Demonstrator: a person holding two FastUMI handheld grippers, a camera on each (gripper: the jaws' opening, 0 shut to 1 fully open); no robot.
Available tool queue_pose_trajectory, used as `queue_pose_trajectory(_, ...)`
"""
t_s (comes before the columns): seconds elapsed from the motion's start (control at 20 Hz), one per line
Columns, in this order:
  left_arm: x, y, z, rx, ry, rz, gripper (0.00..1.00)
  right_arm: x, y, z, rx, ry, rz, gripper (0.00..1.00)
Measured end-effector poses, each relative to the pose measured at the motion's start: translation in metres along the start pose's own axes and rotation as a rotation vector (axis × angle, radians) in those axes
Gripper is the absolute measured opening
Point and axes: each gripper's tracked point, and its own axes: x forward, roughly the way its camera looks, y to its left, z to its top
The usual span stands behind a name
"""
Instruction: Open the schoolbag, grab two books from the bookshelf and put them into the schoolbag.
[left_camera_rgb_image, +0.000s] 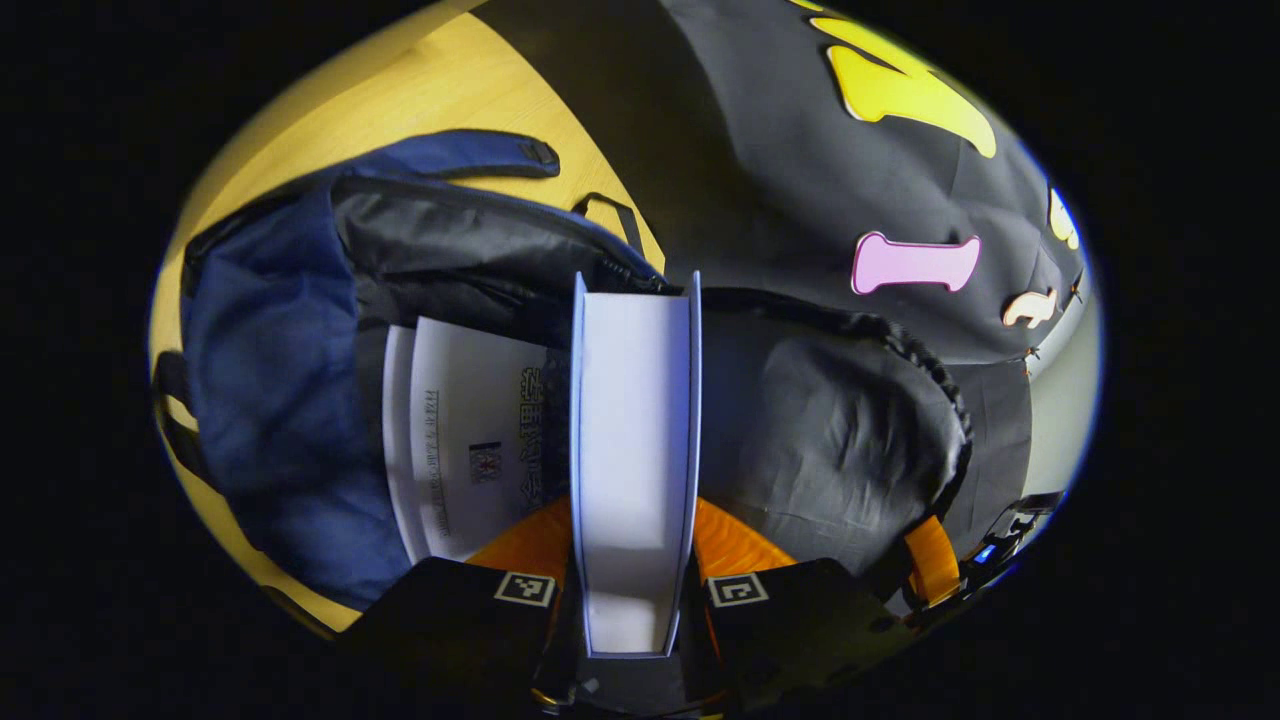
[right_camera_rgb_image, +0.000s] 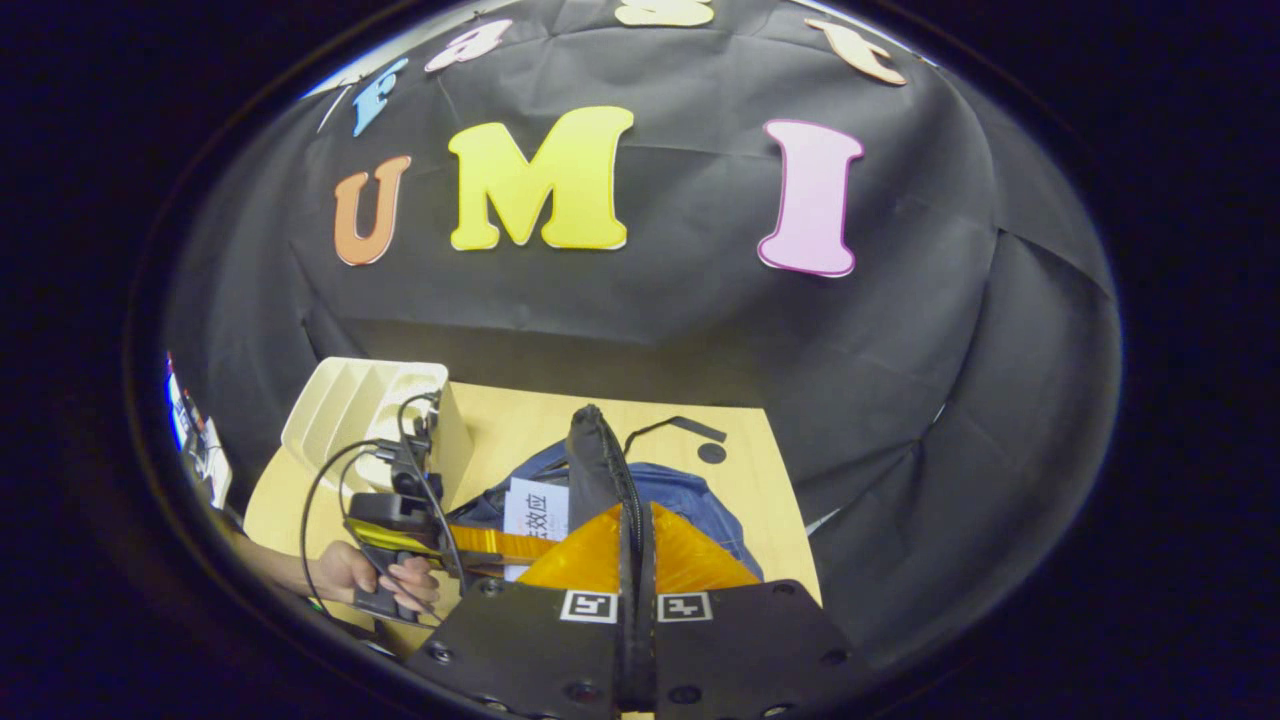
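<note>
In the left gripper view my left gripper (left_camera_rgb_image: 635, 545) is shut on a thick book (left_camera_rgb_image: 635, 420), seen edge-on with white pages and pale blue covers. It hangs over the open mouth of the blue schoolbag (left_camera_rgb_image: 270, 380). A white book (left_camera_rgb_image: 470, 430) lies inside the bag, to the left of the held one. In the right gripper view my right gripper (right_camera_rgb_image: 635, 530) is shut on the bag's black flap (right_camera_rgb_image: 592, 460) and holds it upright. A hand (right_camera_rgb_image: 360, 575) carries the left gripper (right_camera_rgb_image: 480, 545) beside a white book cover (right_camera_rgb_image: 535, 510).
A cream bookshelf (right_camera_rgb_image: 365, 410) stands at the table's far left corner. The wooden table (right_camera_rgb_image: 510, 425) ends close behind the bag, at the black cloth wall. A black strap (right_camera_rgb_image: 680, 428) lies on the table past the bag. Cables loop above the left gripper.
</note>
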Motion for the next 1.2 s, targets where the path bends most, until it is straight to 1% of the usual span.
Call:
queue_pose_trajectory(0.2,0.010,0.008,0.001,-0.032,0.015,-0.022,0.42,0.001,0.002,-0.003,0.013,0.007,0.002,0.00)
queue_pose_trajectory(0.3,0.010,0.012,0.004,-0.039,0.022,-0.012,0.43,0.003,0.004,-0.004,0.017,0.011,0.003,0.00)
queue_pose_trajectory(0.35,0.011,0.016,0.005,-0.047,0.023,0.006,0.46,0.004,0.004,-0.005,0.017,0.011,0.005,0.00)
queue_pose_trajectory(0.45,0.011,0.023,0.006,-0.066,0.031,0.022,0.64,0.005,0.007,-0.006,0.017,0.015,0.009,0.00)
queue_pose_trajectory(0.5,0.013,0.026,0.005,-0.081,0.043,0.034,0.68,0.006,0.009,-0.007,0.018,0.016,0.011,0.00)
queue_pose_trajectory(0.55,0.012,0.029,0.005,-0.097,0.048,0.048,0.48,0.007,0.010,-0.007,0.020,0.018,0.015,0.00)
queue_pose_trajectory(0.6,0.012,0.035,0.005,-0.106,0.053,0.073,0.75,0.007,0.011,-0.008,0.020,0.019,0.016,0.00)
queue_pose_trajectory(0.65,0.010,0.041,0.004,-0.112,0.062,0.107,0.68,0.008,0.012,-0.008,0.020,0.020,0.017,0.00)
queue_pose_trajectory(0.7,0.009,0.039,0.002,-0.121,0.075,0.118,0.61,0.009,0.012,-0.009,0.023,0.021,0.017,0.00)
queue_pose_trajectory(0.75,0.006,0.041,0.002,-0.127,0.082,0.140,0.86,0.010,0.013,-0.009,0.025,0.021,0.019,0.00)
queue_pose_trajectory(0.8,0.002,0.042,0.001,-0.123,0.088,0.161,0.86,0.011,0.014,-0.008,0.026,0.023,0.020,0.00)
queue_pose_trajectory(0.85,-0.004,0.044,0.000,-0.107,0.096,0.190,0.91,0.011,0.015,-0.009,0.027,0.024,0.024,0.00)
queue_pose_trajectory(0.95,-0.018,0.046,-0.001,-0.074,0.103,0.245,0.97,0.012,0.018,-0.010,0.030,0.023,0.028,0.00)
queue_pose_trajectory(1.1,-0.044,0.049,0.002,-0.032,0.095,0.341,0.97,0.012,0.024,-0.011,0.037,0.021,0.036,0.00)
queue_pose_trajectory(1.2,-0.060,0.047,0.004,0.023,0.095,0.401,0.97,0.013,0.030,-0.011,0.044,0.019,0.043,0.00)
